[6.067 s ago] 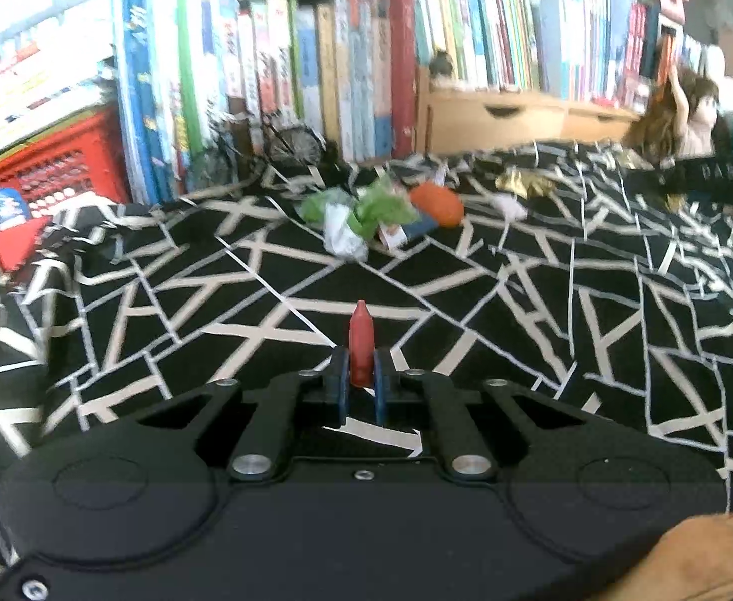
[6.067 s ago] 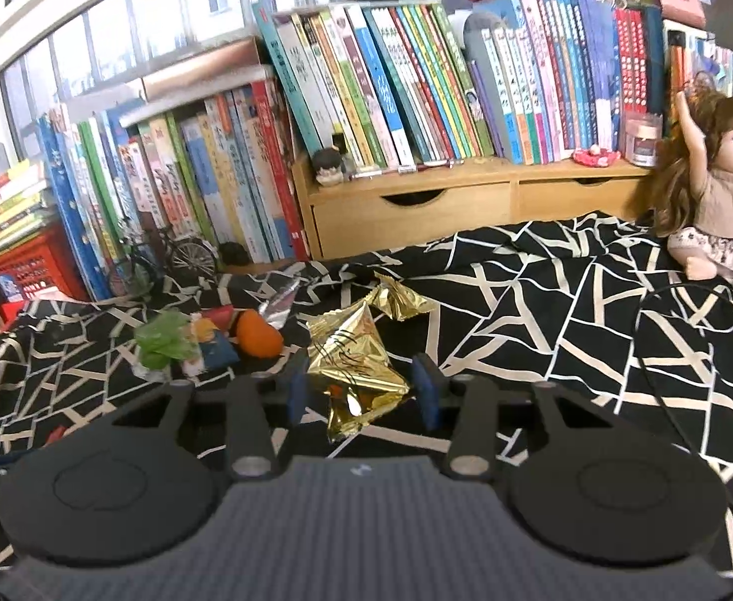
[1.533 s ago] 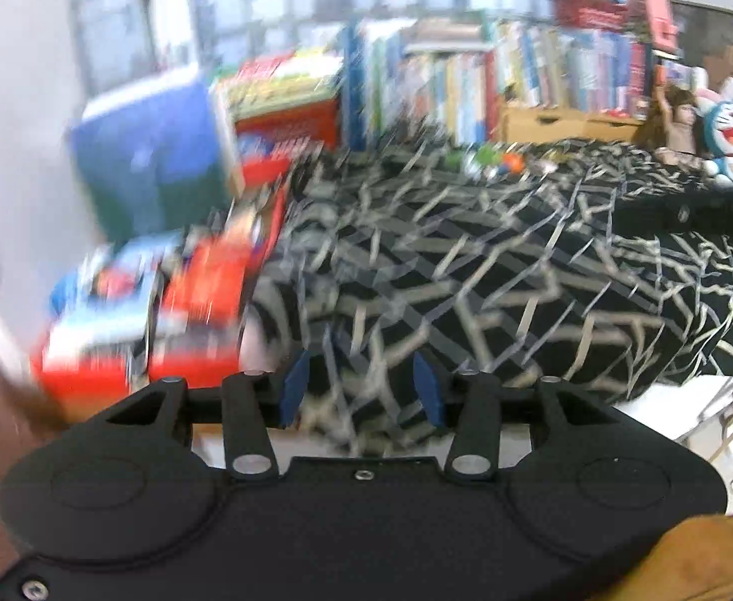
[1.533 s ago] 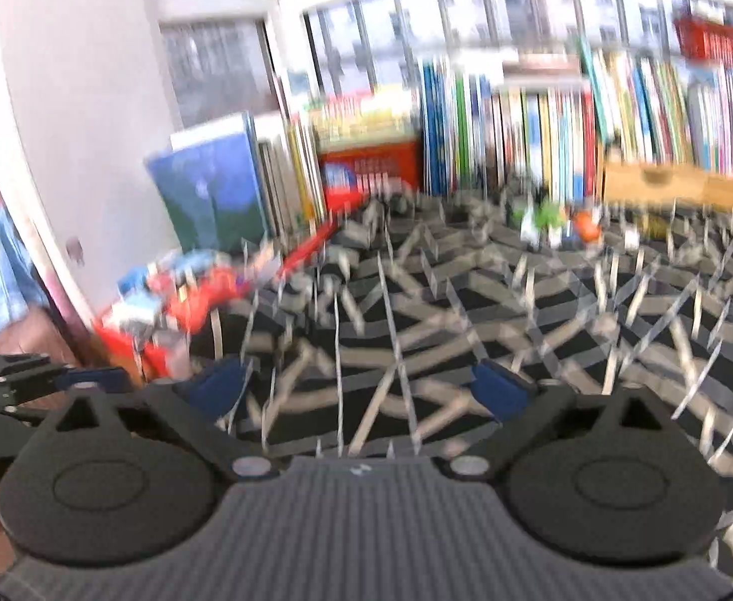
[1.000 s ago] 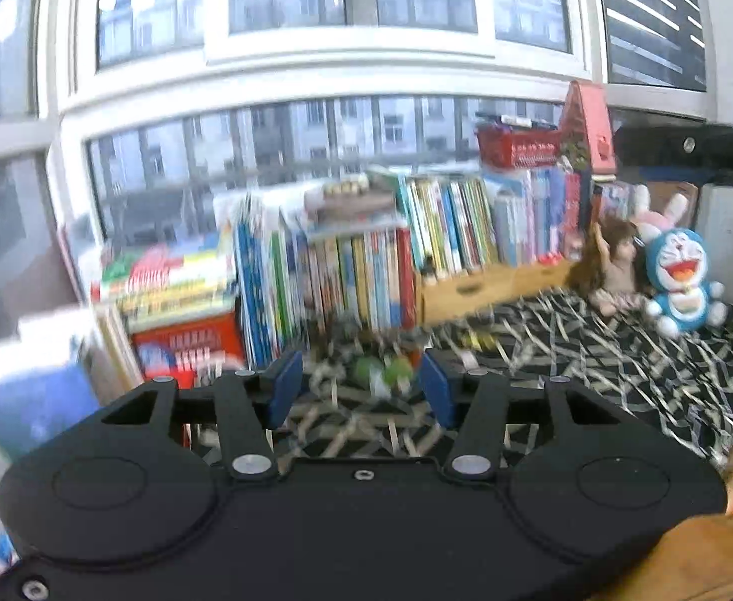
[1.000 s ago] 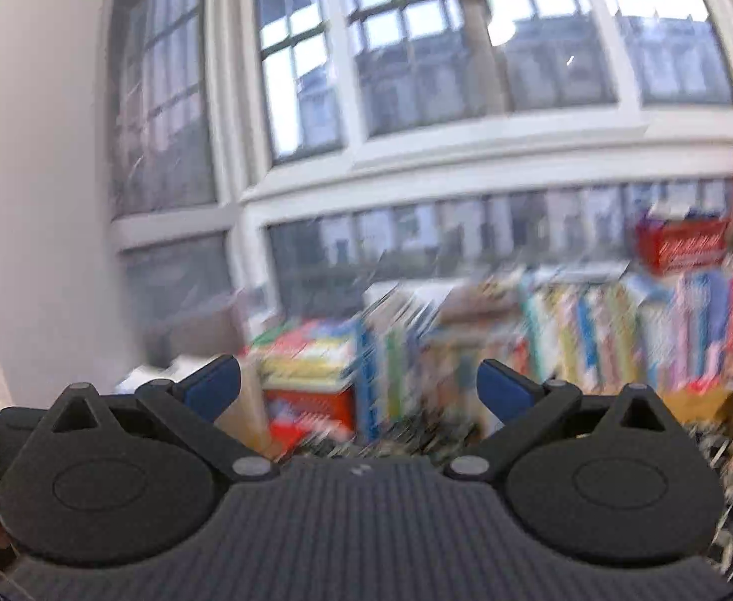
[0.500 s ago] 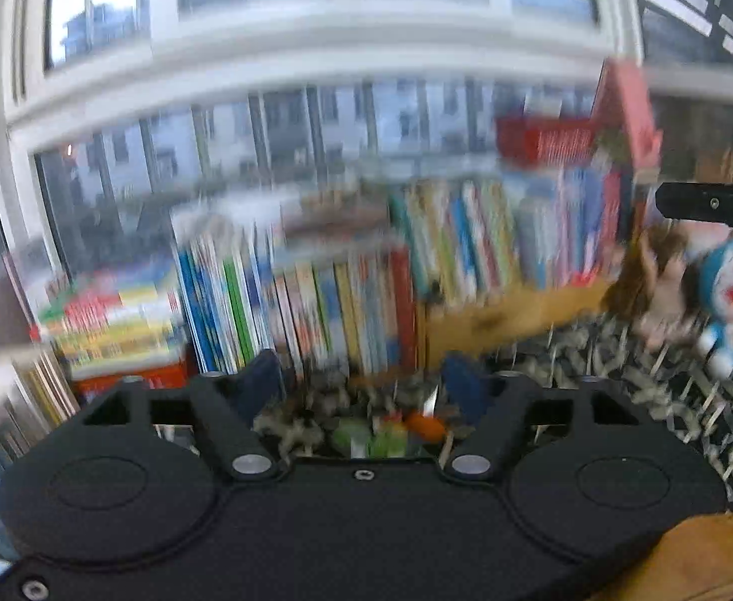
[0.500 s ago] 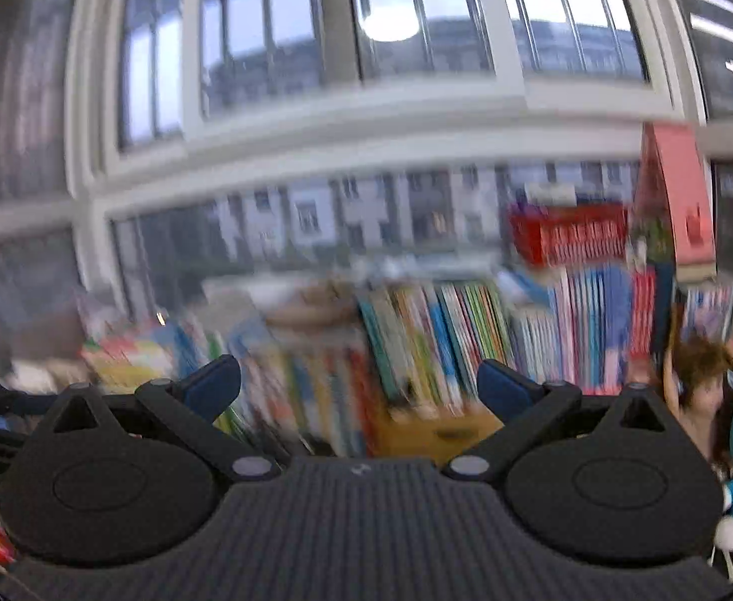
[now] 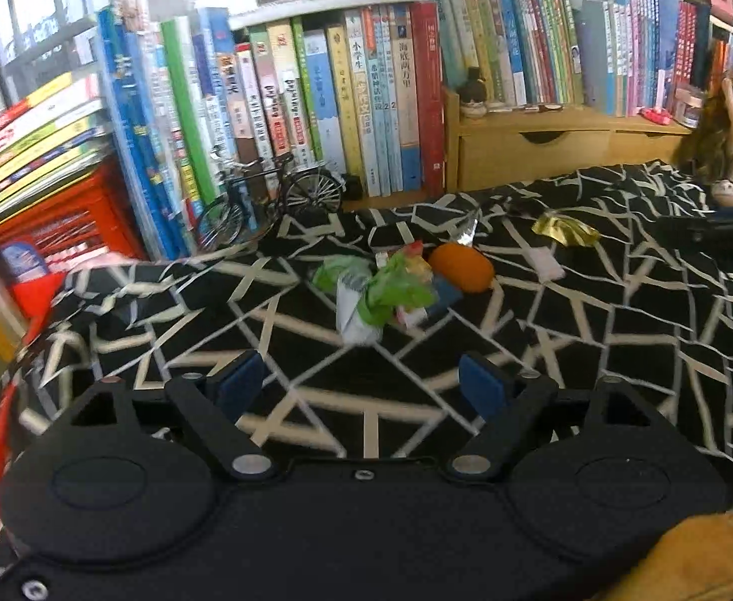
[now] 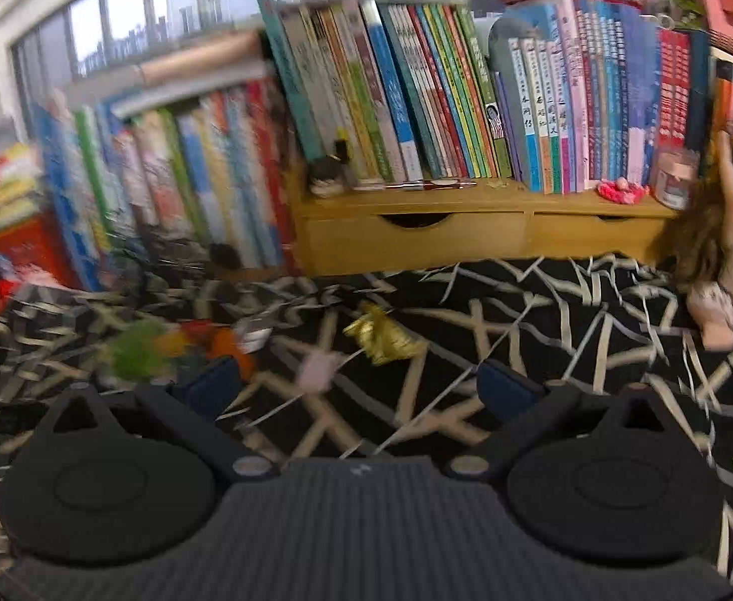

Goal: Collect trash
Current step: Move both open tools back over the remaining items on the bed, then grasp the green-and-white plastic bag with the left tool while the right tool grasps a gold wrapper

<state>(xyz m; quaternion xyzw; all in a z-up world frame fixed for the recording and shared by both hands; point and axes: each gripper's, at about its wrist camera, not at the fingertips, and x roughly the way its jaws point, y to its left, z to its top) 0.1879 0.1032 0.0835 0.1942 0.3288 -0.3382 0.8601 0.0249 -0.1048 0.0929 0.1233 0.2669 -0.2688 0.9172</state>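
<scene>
Left gripper: the black left gripper with blue pads (image 9: 363, 385) hangs low over the black cloth with white crack-like lines (image 9: 617, 350), its jaws spread wide and holding nothing, lined up with the litter ahead so that it could close on a piece.

Right gripper: the black right gripper with blue pads (image 10: 361, 388) is likewise spread wide and empty, aimed at the cloth's middle, where two loose scraps lie in front of it.

Main litter: a heap of crumpled green and white wrappers (image 9: 376, 290) lies on the cloth ahead of the left gripper, touching a small blue packet (image 9: 446, 295) and an orange oval object (image 9: 461, 260); whether the orange object is rubbish cannot be told.

Loose litter: a crumpled gold foil wrapper (image 10: 384, 338) and a small pale pink scrap (image 10: 318, 370) lie apart from the heap, nearer the right gripper, and a silver foil scrap (image 9: 466, 235) sits just behind the orange object.

Bin: no bin or bag shows in either view.

Surroundings: upright children's books (image 9: 316, 100), a wooden drawer shelf (image 10: 466, 230), a miniature black bicycle (image 9: 271, 200), a red plastic crate (image 9: 60, 220) and a brown-haired doll (image 10: 732, 250) stand around the cloth's far edge, plainly kept things rather than rubbish.

Likely step: each gripper seems placed to take the litter on its own side, heap for left, foil for right.

Risk: the thin wrappers lie flat on soft cloth, so a grip may pinch fabric.
</scene>
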